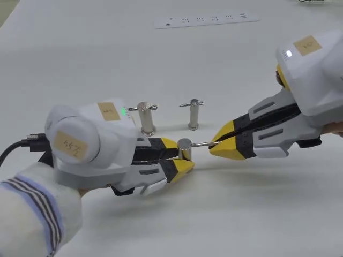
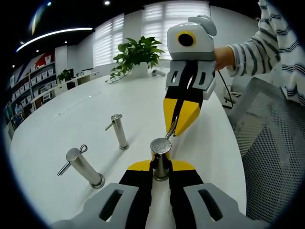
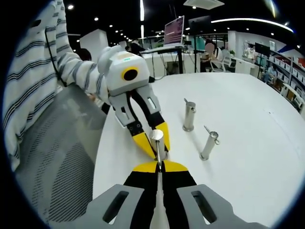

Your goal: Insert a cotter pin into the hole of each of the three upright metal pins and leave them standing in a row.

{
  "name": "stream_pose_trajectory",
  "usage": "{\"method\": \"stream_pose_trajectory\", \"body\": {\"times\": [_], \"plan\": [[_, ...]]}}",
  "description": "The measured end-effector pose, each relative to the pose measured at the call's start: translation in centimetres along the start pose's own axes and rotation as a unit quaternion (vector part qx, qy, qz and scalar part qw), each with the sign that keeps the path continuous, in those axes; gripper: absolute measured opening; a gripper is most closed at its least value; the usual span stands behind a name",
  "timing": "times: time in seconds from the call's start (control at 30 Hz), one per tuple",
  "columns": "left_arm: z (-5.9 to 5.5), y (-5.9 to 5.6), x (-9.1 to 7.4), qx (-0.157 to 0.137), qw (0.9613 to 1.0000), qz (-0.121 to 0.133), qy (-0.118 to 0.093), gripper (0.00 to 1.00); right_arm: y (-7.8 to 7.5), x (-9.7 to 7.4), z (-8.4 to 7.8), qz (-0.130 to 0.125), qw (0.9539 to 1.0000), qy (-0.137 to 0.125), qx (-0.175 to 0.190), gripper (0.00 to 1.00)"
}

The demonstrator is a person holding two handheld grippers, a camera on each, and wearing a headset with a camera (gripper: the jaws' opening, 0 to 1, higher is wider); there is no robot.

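One silver cylindrical metal pin (image 1: 185, 145) stands clamped in the left gripper (image 1: 182, 158); the right gripper (image 1: 216, 145), closed on a thin wire cotter pin (image 1: 202, 143), holds its tip at the pin's head.

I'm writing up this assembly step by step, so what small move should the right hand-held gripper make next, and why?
Probably push the cotter pin straight on toward the left hand-held gripper. The right hand-held gripper is shut on it. Its tip meets the head of the third metal pin, which the left one clamps. The two other pins already carry theirs.
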State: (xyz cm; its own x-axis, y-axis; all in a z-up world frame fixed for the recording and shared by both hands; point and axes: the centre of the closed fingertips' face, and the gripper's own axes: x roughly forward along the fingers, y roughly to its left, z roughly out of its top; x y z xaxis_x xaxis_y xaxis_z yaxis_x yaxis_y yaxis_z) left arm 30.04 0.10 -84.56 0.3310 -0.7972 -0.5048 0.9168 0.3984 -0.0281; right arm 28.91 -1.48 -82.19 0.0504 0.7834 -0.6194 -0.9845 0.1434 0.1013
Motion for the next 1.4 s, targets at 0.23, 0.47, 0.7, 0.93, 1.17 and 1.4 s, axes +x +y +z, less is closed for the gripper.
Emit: {"method": "stream_pose_trajectory", "body": {"times": [0.23, 0.47, 0.7, 0.93, 1.17, 1.4], "plan": [[0.0, 0.0, 0.1, 0.0, 1.0, 0.0, 0.0, 0.11, -0.2, 0.6, -0.1, -0.001, 1.0, 0.002, 0.003, 0.04], [0.1, -0.1, 0.2, -0.001, 1.0, -0.002, -0.001, 0.11, -0.3, 1.4, 0.5, 0.002, 1.0, -0.001, 0.007, 0.04], [0.1, -0.3, 0.3, -0.002, 1.0, -0.004, -0.004, 0.11, -0.2, 1.8, 0.9, 0.012, 0.9999, 0.002, 0.0, 0.05], [0.1, -0.3, 0.2, -0.006, 0.9999, -0.004, -0.008, 0.11, -0.5, 0.9, 0.8, 0.005, 1.0, 0.001, 0.004, 0.2], [0.0, -0.3, 0.1, -0.013, 0.9998, -0.004, -0.014, 0.11, -0.4, -0.2, 0.2, -0.001, 0.9999, 0.005, 0.015, 0.14], [0.0, -0.2, 0.1, -0.016, 0.9998, -0.003, -0.014, 0.11, -0.2, -0.2, 0.5, 0.001, 0.9999, -0.002, 0.016, 0.08]]}}
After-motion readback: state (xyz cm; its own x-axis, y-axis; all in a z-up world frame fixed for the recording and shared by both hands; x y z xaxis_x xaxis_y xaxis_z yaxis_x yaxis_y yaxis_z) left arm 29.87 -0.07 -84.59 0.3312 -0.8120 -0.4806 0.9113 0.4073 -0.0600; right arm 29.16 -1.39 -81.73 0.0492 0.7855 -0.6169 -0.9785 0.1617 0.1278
